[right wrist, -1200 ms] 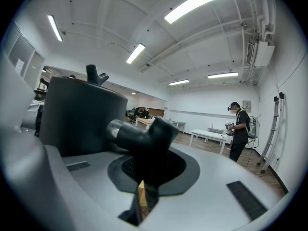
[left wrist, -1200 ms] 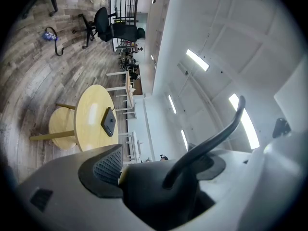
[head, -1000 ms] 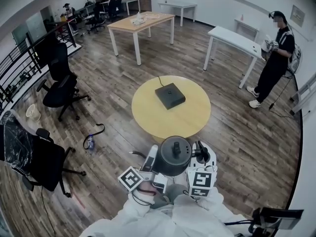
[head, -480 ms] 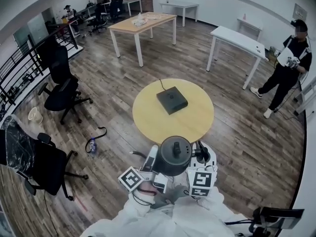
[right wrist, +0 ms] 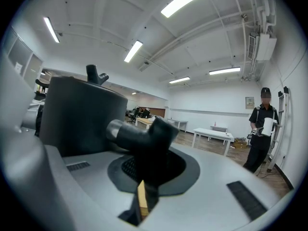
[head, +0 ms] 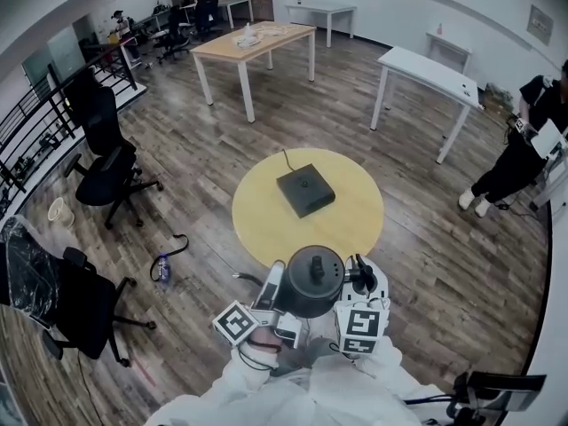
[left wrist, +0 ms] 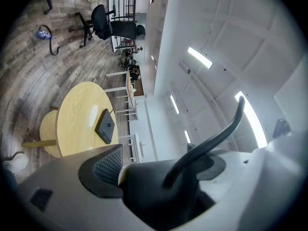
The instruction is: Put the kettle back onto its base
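The dark kettle (head: pixel 311 282) hangs just in front of my body, short of the round yellow table (head: pixel 355 224). Its black square base (head: pixel 305 190) sits at the middle of that table with a cord running off the far side. My left gripper (head: pixel 273 286) is shut on the kettle's left side and my right gripper (head: pixel 358 279) on its right side. In the left gripper view the jaws (left wrist: pixel 144 177) clamp a black part of the kettle (left wrist: pixel 163 196), with the base (left wrist: pixel 105 126) beyond. In the right gripper view the jaws (right wrist: pixel 144 177) pinch a black stub beside the kettle body (right wrist: pixel 79 114).
Two black office chairs (head: pixel 102 162) (head: pixel 62 295) stand on the left. A bottle with a strap (head: pixel 163 263) lies on the wooden floor. A wooden table (head: pixel 253 43) and a white table (head: pixel 430 74) stand farther back. A person (head: pixel 524 149) is at the right edge.
The round table and base have slid a little nearer in the head view. The person at the right has walked toward the right edge. The kettle stays held in both grippers.
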Available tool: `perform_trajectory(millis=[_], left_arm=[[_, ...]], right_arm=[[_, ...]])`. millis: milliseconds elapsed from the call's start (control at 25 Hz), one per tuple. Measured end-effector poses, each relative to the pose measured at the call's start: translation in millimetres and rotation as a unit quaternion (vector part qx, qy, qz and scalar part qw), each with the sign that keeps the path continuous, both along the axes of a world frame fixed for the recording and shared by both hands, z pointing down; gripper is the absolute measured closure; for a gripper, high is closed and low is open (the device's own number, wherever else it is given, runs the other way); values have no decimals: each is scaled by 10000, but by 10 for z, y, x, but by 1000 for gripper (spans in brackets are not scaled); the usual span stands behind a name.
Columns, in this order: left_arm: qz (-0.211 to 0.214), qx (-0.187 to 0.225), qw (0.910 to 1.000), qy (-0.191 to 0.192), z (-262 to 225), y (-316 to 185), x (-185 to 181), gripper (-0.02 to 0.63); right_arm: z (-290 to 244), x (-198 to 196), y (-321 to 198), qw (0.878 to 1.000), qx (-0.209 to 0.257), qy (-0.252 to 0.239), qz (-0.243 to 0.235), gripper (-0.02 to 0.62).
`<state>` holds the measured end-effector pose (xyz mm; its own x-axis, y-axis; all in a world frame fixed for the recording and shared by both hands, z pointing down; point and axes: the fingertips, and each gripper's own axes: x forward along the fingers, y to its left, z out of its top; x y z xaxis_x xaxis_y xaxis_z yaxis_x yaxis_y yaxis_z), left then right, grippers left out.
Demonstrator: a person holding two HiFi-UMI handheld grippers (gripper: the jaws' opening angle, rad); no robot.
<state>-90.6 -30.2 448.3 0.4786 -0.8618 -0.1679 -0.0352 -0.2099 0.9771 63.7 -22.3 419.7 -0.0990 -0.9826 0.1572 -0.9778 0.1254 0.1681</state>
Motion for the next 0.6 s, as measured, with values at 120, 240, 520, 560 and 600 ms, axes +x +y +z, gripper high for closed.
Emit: perform_trajectory(millis=[120,240,520,560,600], left_arm=[[-18,-17,10000,0,23,-164,44,183],[-29,-30,10000,3,43,-331,111,183],[-76,-106,9999,-34,43,-708,247,184],[-86,-110,9999,-46,38,-772,269,183],[-92,-109,9999,-53,32,-834,294,183]], right_arm=[[24,46,-171,10000,-33,-1,-13,557],[45,113,-346,10000,-68,1,-27,557],[47,252,-749,9999,-117,-28,-64,557],[44,276,-816,9999,-114,-41,-72,557],[43,300,-881,9999,-111,-54,-80,557]])
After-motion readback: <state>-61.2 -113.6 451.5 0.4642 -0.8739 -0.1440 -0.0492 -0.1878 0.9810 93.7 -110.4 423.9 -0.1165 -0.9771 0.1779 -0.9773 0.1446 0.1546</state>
